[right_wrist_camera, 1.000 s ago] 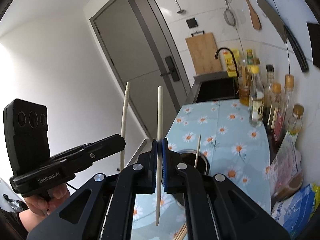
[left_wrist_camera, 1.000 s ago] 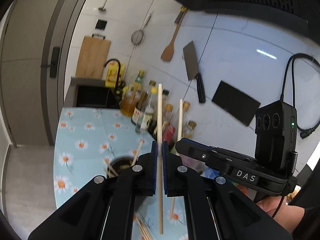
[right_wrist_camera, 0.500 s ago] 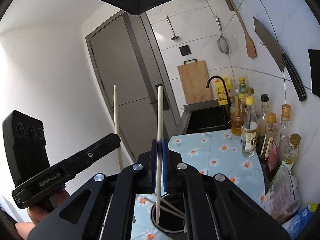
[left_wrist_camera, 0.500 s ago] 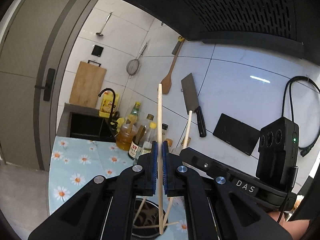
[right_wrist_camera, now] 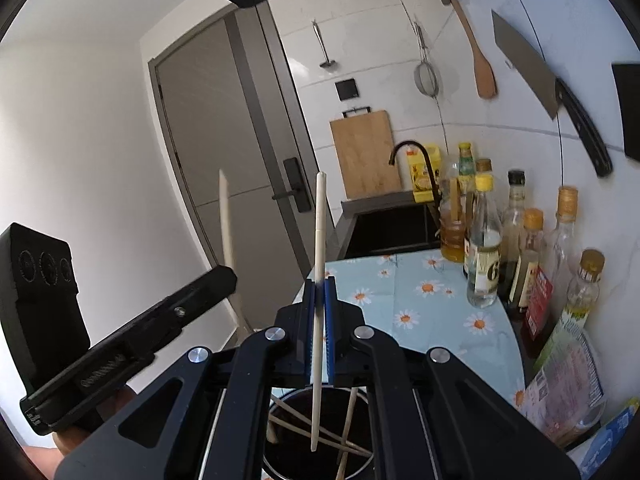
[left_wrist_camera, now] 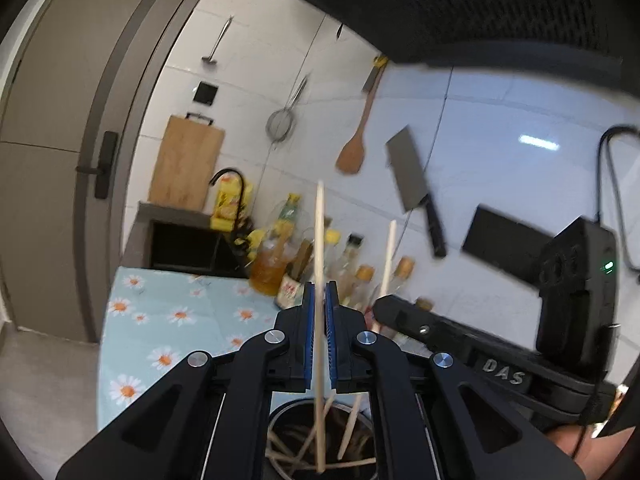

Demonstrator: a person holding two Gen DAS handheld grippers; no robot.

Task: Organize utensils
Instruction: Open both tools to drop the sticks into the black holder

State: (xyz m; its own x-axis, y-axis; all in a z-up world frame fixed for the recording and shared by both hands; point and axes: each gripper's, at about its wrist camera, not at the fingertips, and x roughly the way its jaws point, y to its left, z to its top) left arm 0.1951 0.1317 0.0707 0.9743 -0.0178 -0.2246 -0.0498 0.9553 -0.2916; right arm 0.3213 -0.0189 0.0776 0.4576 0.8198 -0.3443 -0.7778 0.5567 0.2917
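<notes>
My left gripper is shut on a pale chopstick held upright, its lower tip inside the round dark holder just below the jaws. My right gripper is shut on another pale chopstick, also upright, its lower tip inside the same holder. Several chopsticks lie crossed in the holder. The right gripper's body with its chopstick shows in the left wrist view; the left gripper's body with its chopstick shows in the right wrist view.
The holder stands on a daisy-print counter. Several oil and sauce bottles line the tiled wall. A black sink with faucet is beyond. A cleaver, wooden spatula, strainer and cutting board hang on the wall.
Both grippers have moved over the holder and lowered; the chopstick tips now reach into it. Both stay shut on their chopsticks.
</notes>
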